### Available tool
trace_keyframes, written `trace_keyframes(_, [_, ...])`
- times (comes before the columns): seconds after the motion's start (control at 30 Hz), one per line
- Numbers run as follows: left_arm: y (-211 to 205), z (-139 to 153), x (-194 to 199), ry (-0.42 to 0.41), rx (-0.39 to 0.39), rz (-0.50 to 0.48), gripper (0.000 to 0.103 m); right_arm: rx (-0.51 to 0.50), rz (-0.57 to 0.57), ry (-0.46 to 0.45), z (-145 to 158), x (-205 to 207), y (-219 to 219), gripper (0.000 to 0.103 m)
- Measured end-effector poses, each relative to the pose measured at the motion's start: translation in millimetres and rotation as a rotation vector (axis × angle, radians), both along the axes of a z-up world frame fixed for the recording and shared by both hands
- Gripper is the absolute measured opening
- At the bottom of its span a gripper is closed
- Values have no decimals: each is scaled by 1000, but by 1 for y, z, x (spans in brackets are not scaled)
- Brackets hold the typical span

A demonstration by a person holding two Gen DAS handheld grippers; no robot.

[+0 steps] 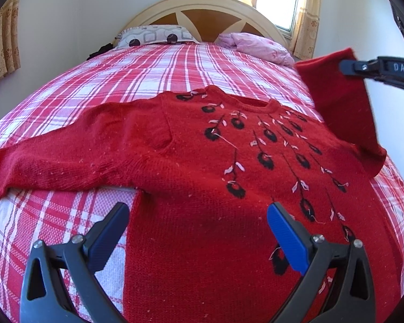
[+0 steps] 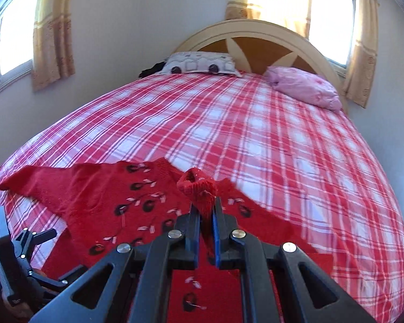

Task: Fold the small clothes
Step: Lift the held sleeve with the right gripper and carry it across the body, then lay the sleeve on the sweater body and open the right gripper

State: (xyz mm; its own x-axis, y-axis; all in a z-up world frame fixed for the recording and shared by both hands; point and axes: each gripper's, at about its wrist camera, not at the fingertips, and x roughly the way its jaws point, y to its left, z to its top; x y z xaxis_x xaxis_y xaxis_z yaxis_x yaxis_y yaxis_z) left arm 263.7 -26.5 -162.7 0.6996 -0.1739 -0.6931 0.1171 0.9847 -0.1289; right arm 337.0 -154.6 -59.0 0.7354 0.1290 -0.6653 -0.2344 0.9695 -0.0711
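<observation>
Up close, the left hand-held gripper (image 1: 198, 234) is all matte black plastic: two curved arms with triangular cut-outs, round silver screws at the joints, and ribbed blue pads on the inner faces of its fingers (image 1: 286, 238). The right hand-held gripper (image 2: 205, 216) is the same build, with black arms, four shiny screw heads in a row and blue pad edges; seen from the left camera, its side carries pale raised letters. At the lower left of the right view sits a black bracket with small silver screws and a flat dark panel.
</observation>
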Motion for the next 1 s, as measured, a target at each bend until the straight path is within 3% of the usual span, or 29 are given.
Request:
trace_keyframes(0.23, [1,-1,1,7,-8,4,103,19,88,77,-44,0,50,7])
trace_keyframes(0.37, [2,-2,2,12,-10,8,103,-8,143,205,-82,9,69,7])
trace_keyframes(0.47, [2,-3,4,22,-16,7,103,-18,147,254,-103,4,64,7])
trace_keyframes(0.63, [4,-9,13,95,-59,-19,103,39,130,224,-93,-32,28,9])
trace_keyframes(0.7, [1,-8,15,114,-70,-47,103,65,115,216,-83,-52,3,32])
trace_keyframes(0.73, [1,-7,16,132,-76,-42,103,78,106,217,-80,-61,-8,67])
trace_keyframes(0.77, [0,-6,17,149,-87,-33,103,103,93,209,-74,-73,-25,82])
trace_keyframes(0.9, [-11,6,16,166,-198,-46,98,105,23,179,-68,-106,-68,82])
trace_keyframes(1.0, [-33,10,24,174,-172,-87,92,138,-27,167,-72,-126,-95,82])
